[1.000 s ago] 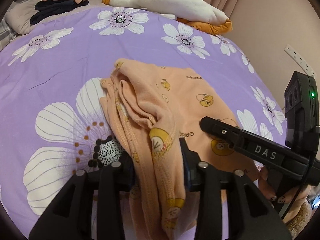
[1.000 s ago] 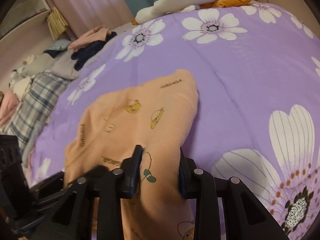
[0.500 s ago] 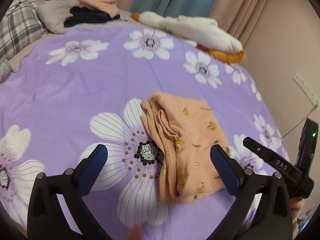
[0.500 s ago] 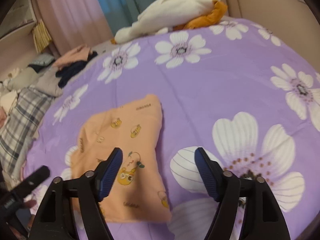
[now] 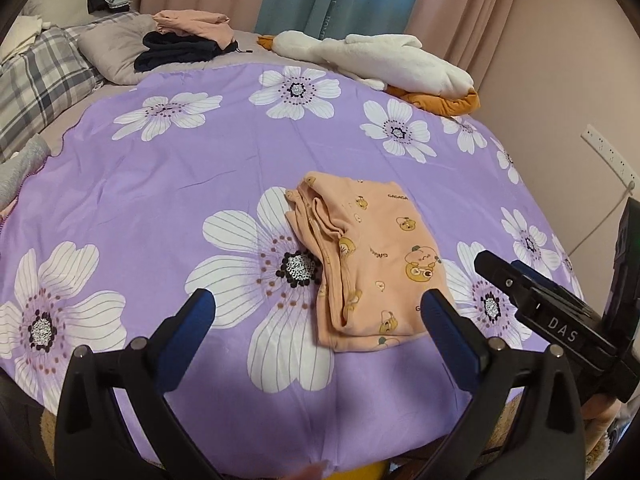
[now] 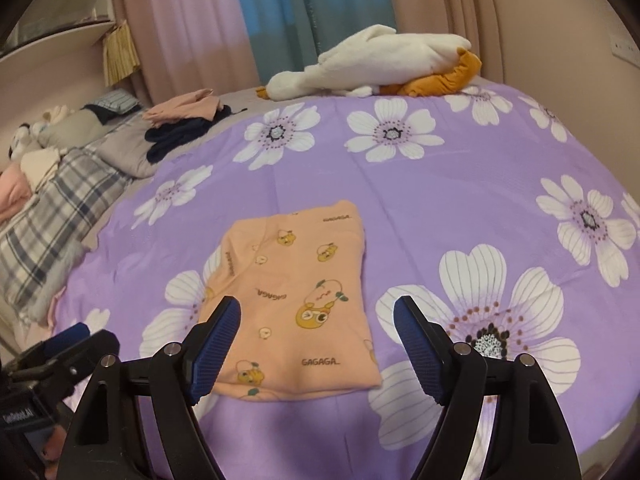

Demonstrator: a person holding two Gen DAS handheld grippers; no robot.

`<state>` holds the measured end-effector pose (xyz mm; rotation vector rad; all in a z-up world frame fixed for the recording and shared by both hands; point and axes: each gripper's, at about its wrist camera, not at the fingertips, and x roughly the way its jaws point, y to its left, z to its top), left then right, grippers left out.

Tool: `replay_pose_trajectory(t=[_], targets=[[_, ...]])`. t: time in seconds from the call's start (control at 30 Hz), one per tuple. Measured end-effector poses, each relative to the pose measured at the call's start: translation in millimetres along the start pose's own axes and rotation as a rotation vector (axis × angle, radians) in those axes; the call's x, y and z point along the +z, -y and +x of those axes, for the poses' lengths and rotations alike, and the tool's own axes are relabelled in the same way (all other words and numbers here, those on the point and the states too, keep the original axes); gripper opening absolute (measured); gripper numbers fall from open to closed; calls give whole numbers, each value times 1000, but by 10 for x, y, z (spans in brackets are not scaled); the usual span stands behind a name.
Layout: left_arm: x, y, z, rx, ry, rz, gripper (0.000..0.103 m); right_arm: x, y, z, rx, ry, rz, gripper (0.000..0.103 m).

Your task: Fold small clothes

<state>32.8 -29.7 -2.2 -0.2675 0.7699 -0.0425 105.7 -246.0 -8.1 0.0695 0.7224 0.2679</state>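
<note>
A folded peach garment [image 5: 372, 256] printed with yellow cartoon figures lies flat on the purple flowered bed cover [image 5: 160, 200]. Its bunched folded edges face left in the left wrist view. My left gripper [image 5: 318, 300] hovers above the garment's near edge, open wide with nothing between its blue pads. In the right wrist view the same garment [image 6: 296, 296] lies as a neat rectangle on the cover [image 6: 440, 200]. My right gripper [image 6: 317, 306] hangs open over its near end, apart from the cloth. Each gripper's black body shows at the edge of the other's view.
A white plush goose [image 5: 372, 64] with orange feet lies at the far edge of the bed. A pile of pink and dark clothes [image 5: 188, 40] sits at the back left beside plaid bedding [image 5: 40, 80]. Curtains hang behind. A wall socket strip [image 5: 608, 152] is at the right.
Both grippers let go of the peach garment, opened wide and pulled up and back. The garment now lies folded on the cover and looks smaller in both views.
</note>
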Motion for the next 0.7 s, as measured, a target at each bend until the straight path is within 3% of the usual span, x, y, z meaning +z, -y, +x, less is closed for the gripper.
replay_pose_trajectory(t=[0.7], targets=[[-49, 88, -101, -5, 2, 6, 102, -51, -122, -101, -39, 11, -35, 79]])
